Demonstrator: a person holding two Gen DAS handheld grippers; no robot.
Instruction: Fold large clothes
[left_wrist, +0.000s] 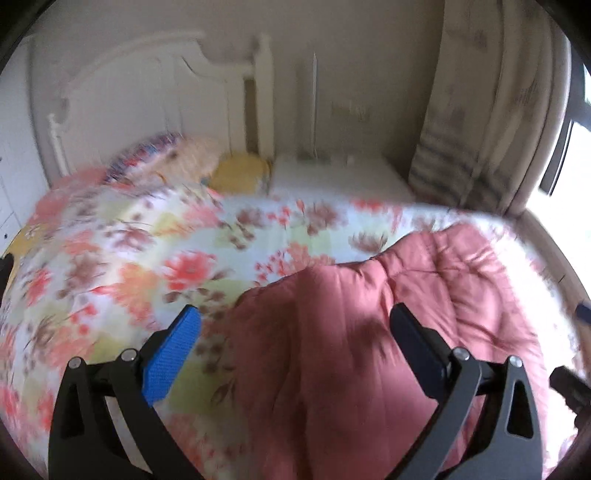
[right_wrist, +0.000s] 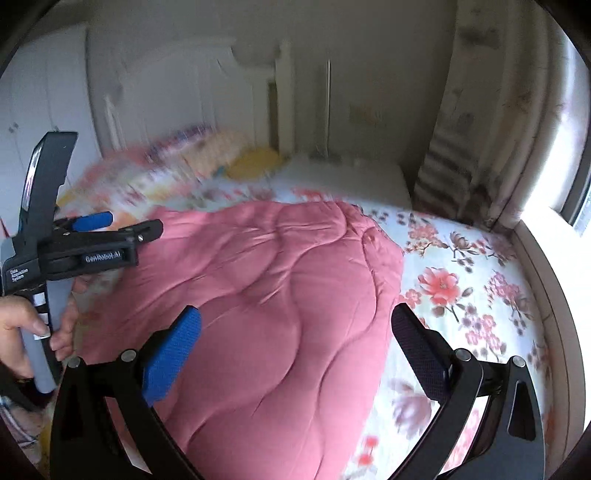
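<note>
Two hand-held grippers: the left hand-held gripper (left_wrist: 295, 332) and the right hand-held gripper (right_wrist: 295, 332) both hang above the bed with jaws spread wide and nothing between them
Left pads: a blue pad (left_wrist: 173, 358) on one finger and a dark one on the other, apart from the cloth below as far as the left wrist view shows
Left tool from the side: in the right wrist view it sits at the left, gripped by a hand (right_wrist: 22, 332) around its grey handle, fingers pointing over the pink fabric
Garment: the pink quilted garment (right_wrist: 266, 295) lies spread on the floral bedsheet (right_wrist: 461, 280), reaching from the near edge of the bed toward its middle, with bare sheet along the right edge
Shape: puffy, stitched in wavy lines; its far border (left_wrist: 369, 258) is rounded and slightly lifted; sleeves or a collar cannot be told apart
Far end of the bed: pillows (left_wrist: 207, 162) against the white headboard (left_wrist: 147, 92), well apart from the garment
Blur: both views are smeared, so fine seams are hard to read
Step in hand, as I judge it: choosing where to take hold for a first fold
Doing it well: bring each tool down on an outer border, one on either side, rather than on the padded middle
Grasp: pinch the top layer alone, keeping the bedsheet out of the jaws
Carry: lift both sides level and together, so the thick filling folds over in one line
Risk: padding this bulky may slip from a shallow bite, so take a deep one
</note>
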